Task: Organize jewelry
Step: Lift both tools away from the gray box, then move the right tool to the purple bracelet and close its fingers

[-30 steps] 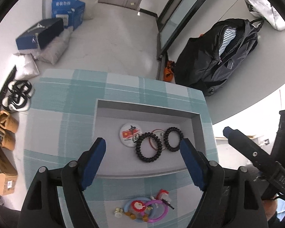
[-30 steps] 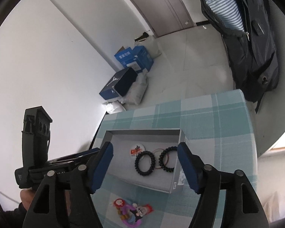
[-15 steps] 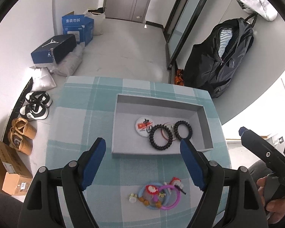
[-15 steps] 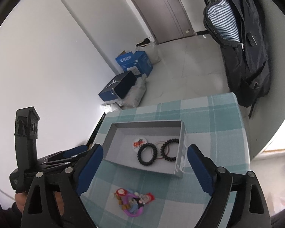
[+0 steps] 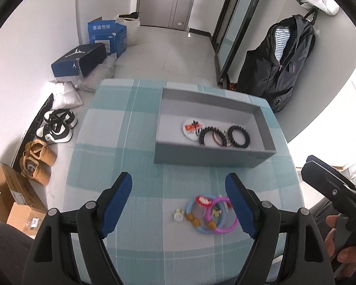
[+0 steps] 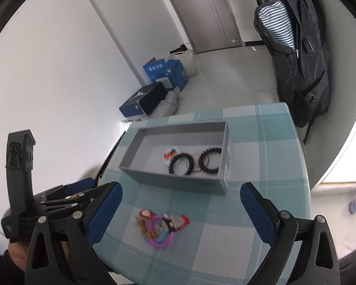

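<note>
Both grippers had drawn back, left gripper and right gripper gaping, empty | colourful bracelets lay on tablecloth, outside grey box | pickup likely next

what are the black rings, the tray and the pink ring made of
Black rings: likely plastic spiral coils, matte, ridged like beads.
Tray: probably grey cardboard, matte, with thin flat walls and sharp folded corners.
Pink ring: seemingly smooth plastic or silicone, slightly glossy; blur leaves it open.
</note>
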`<state>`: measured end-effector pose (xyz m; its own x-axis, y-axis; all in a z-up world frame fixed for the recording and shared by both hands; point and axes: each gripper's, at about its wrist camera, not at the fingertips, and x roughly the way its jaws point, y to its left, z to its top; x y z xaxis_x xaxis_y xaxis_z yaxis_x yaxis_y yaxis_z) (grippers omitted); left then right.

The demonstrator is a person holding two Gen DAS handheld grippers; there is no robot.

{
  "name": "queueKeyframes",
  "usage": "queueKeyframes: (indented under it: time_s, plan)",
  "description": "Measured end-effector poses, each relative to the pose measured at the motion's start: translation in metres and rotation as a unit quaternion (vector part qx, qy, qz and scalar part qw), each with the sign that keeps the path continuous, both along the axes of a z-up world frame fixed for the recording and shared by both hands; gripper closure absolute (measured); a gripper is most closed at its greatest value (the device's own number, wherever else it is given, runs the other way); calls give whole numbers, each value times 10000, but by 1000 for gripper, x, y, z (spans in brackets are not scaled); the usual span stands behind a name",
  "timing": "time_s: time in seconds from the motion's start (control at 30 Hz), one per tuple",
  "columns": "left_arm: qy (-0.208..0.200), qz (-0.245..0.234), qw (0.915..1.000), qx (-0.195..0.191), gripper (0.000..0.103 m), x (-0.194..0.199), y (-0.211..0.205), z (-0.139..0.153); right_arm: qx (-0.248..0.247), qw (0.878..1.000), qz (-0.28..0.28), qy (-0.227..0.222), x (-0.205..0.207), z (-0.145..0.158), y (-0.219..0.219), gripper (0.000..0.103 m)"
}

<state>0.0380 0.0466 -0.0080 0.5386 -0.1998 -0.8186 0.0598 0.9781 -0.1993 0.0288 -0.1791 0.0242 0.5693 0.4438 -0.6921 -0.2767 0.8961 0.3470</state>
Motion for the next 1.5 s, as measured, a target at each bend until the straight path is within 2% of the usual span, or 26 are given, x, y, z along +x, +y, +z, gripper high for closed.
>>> queueKeyframes:
  time_s: [0.23, 0.37, 0.47, 0.8, 0.87, 1.1, 1.2, 1.33, 1.5]
  plan:
    - [17, -27, 10000, 75, 25, -16, 0, -15, -234, 9996, 119, 105, -12, -19, 10, 2]
    - [73, 44, 9999, 121, 25, -22, 4, -24, -229, 9991, 215, 277, -17, -30, 14, 2]
    - [185, 176, 9997, 10, 25, -23, 11, -30, -213, 9986, 256, 421, -20, -39, 16, 2]
    - [224, 295, 9993, -29, 25, -27, 17, -35, -145, 9954, 341, 886, -21, -63, 28, 5]
    - [263, 318, 9991, -72, 25, -28, 21, -37, -75, 9946, 371, 969, -19, -67, 30, 9]
    - [294, 358, 9989, -109, 25, -29, 26, -39, 68, 9911, 367, 1281, -11, -81, 32, 39]
    - [334, 370, 9987, -126, 25, -29, 29, -41, 84, 9906, 374, 1310, -11, -82, 32, 46]
    - [388, 409, 9983, -154, 25, -28, 31, -44, 126, 9897, 462, 1347, -9, -82, 37, 63]
    - [404, 399, 9983, -142, 25, -27, 30, -44, 92, 9892, 580, 1345, -11, -82, 44, 78]
